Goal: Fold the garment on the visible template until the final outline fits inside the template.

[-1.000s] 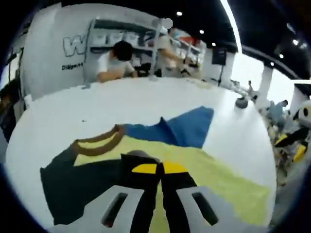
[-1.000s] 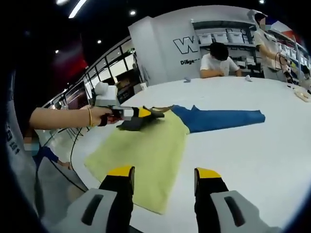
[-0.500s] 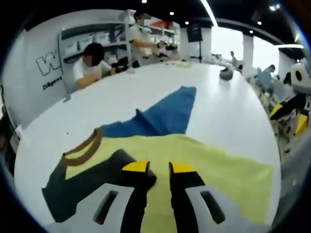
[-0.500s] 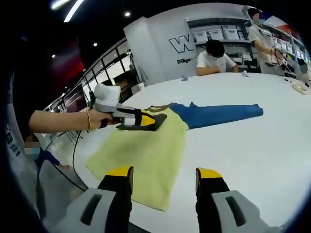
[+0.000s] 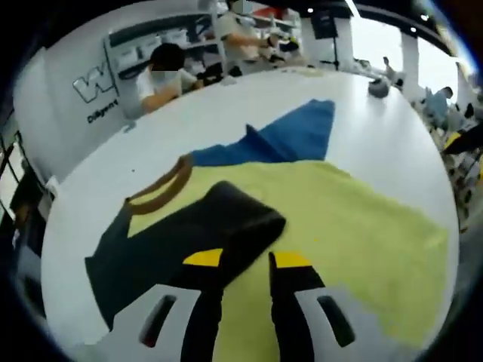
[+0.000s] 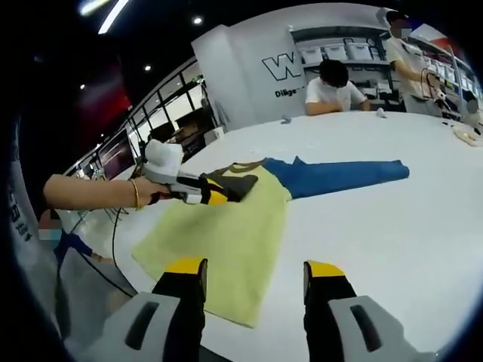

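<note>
Left tool (image 5: 245, 260): jaws a narrow gap apart; the dark sleeve's folded edge lies at the left jaw tip, but whether it is gripped cannot be told. In the right gripper view this tool (image 6: 219, 197) rests on the garment's dark part, held by a hand (image 6: 155, 192).
Right tool (image 6: 254, 269): jaws wide apart, holding nothing, poised over the counter's near edge.
Garment (image 5: 355, 234): spread flat on the white counter (image 5: 370, 143) just ahead of the left tool; yellow-green body, brown collar (image 5: 162, 192) ahead-left.
Dark sleeve (image 5: 189, 237): doubled over onto the yellow body, directly ahead of the left jaw.
Blue sleeve (image 6: 336, 177): stretched out flat, beyond and right of the right tool.
Background: a seated person (image 6: 332, 90) at the counter's far side.
</note>
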Demonstrator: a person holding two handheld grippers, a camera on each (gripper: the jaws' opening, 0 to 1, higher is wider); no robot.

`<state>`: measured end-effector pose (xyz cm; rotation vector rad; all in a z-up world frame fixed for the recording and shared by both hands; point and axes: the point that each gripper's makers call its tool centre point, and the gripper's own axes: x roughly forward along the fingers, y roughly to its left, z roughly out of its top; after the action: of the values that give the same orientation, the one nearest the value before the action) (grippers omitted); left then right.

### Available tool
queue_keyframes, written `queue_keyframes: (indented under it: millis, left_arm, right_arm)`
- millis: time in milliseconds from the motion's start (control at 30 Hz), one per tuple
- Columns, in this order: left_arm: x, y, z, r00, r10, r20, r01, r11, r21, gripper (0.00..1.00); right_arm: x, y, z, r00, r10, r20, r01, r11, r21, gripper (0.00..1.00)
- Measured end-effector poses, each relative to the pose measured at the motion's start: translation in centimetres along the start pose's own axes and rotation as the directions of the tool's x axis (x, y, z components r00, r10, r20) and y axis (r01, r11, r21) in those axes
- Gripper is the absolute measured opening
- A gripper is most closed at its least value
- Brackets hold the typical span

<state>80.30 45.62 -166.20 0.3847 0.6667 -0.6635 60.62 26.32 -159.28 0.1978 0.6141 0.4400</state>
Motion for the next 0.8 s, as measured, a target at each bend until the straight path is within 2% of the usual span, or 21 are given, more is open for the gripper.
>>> queue_keyframes:
  millis: [67,100,167,200,233,300,400,467,533,600,767,800]
  left_arm:
    - [0.9,0.8,0.2,1.0,-0.008,0.005,0.008,1.0,-0.024,0.16]
    - [1.0,0.7,0.2,1.0,-0.009,0.009,0.009,0.999,-0.041,0.14]
    - [1.6,0.0,0.2,0.998,-0.054,0.011,0.055,0.991,-0.126,0.03]
    - [2.0,0.1,0.3,0.999,-0.049,0.024,0.052,0.984,-0.168,0.0]
    - [2.1,0.2,0.3,1.0,-0.025,0.02,0.028,0.987,-0.16,0.0]
    - [2.9,0.2,-0.2,0.999,-0.04,-0.018,0.036,0.982,-0.185,0.0]
    - [2.8,-0.1,1.0,0.999,-0.05,0.022,0.054,0.972,-0.228,0.01]
    - [3.1,-0.5,2.0,0.997,-0.064,0.041,0.071,0.973,-0.218,0.04]
    - [3.5,-1.4,2.5,0.993,-0.105,0.044,0.111,0.976,-0.185,0.1]
    - [4.0,-1.9,3.2,0.991,-0.129,0.045,0.134,0.984,-0.114,0.17]
    - [3.9,-2.9,4.1,0.986,-0.151,0.065,0.157,0.982,-0.103,0.21]
    - [3.6,-3.7,4.7,0.982,-0.167,0.086,0.175,0.98,-0.092,0.23]
  right_arm:
    - [-0.1,-0.1,0.0,1.0,-0.003,0.001,0.003,1.0,0.004,0.48]
    - [-0.1,-0.1,-0.1,1.0,-0.004,0.001,0.004,1.0,0.004,0.48]
    - [-0.3,-0.7,-0.3,1.0,-0.014,0.0,0.014,1.0,0.011,0.47]
    - [-0.4,-0.8,-0.4,1.0,-0.019,0.001,0.019,1.0,0.014,0.47]
    - [-0.6,-1.0,-0.4,1.0,-0.025,0.003,0.025,1.0,0.016,0.46]
    - [-0.8,-1.0,-0.4,0.999,-0.033,0.003,0.033,0.999,0.022,0.46]
    - [-1.1,-1.2,-0.5,0.999,-0.045,0.004,0.045,0.999,0.028,0.46]
    - [-1.3,-1.4,-0.6,0.999,-0.052,0.006,0.051,0.998,0.033,0.46]
    - [-1.3,-1.6,-0.7,0.999,-0.054,0.006,0.054,0.998,0.037,0.46]
    - [-1.6,-1.4,-0.5,0.998,-0.057,0.01,0.057,0.998,0.036,0.46]
    - [-1.7,-1.7,-0.6,0.998,-0.061,0.016,0.061,0.997,0.039,0.46]
    - [-1.8,-1.9,-0.7,0.998,-0.064,0.015,0.063,0.997,0.041,0.46]
